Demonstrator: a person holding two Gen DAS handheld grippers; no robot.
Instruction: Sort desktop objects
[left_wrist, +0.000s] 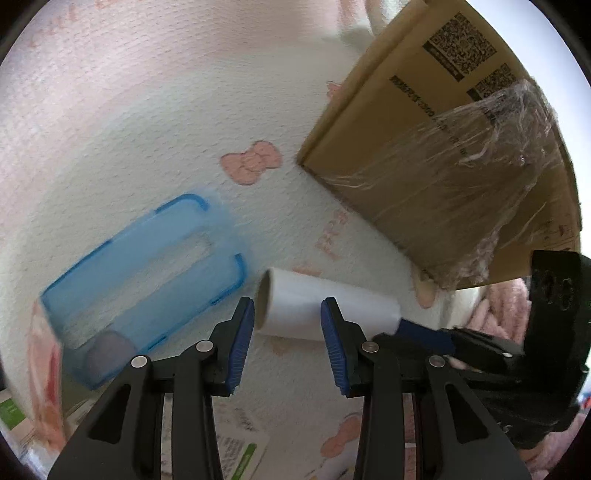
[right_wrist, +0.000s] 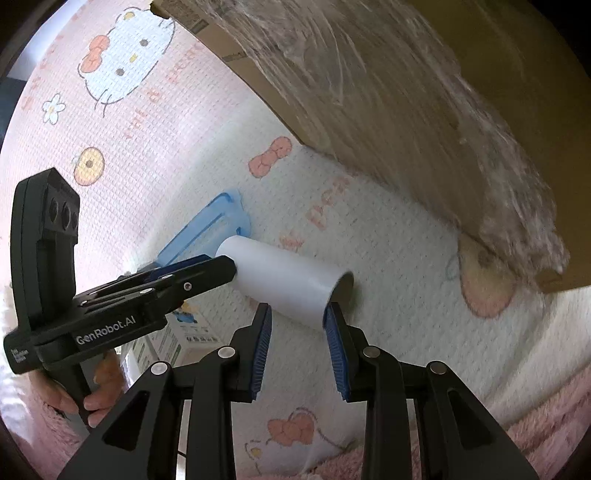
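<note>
At lower centre of left wrist view: left tool (left_wrist: 288, 306), jaws part-open, blue pads apart with nothing clamped between them. Just beyond its fingertips, lint roller (left_wrist: 365, 314) lying across the frame on white-and-pink patterned table cover (left_wrist: 147, 110). Open cardboard end of the roll toward the left, blue handle toward the right. Right fingertip overlaps the roll's middle; cannot tell whether either pad touches it. Handle end runs in behind a black tool body at right edge.

Left of the roll's open end: translucent blue phone case (left_wrist: 147, 266), flat on the cover, blurred. Upper right: cardboard box (left_wrist: 406, 122), its near corner wrapped in clear plastic film (left_wrist: 498, 147), standing near the roller but apart from it. Bottom edge: printed paper packs (left_wrist: 240, 443), partly hidden behind the fingers.

At lower centre of right wrist view: right tool (right_wrist: 297, 310), jaws likewise part-open, holding nothing. Roll sits just past the fingertips, dark open end beside the right pad; contact not determinable. Left tool enters from the left, gripped by a hand (right_wrist: 92, 398), tip overlapping the roll's far end. Phone case beyond that end; box fills upper right, blurred.
</note>
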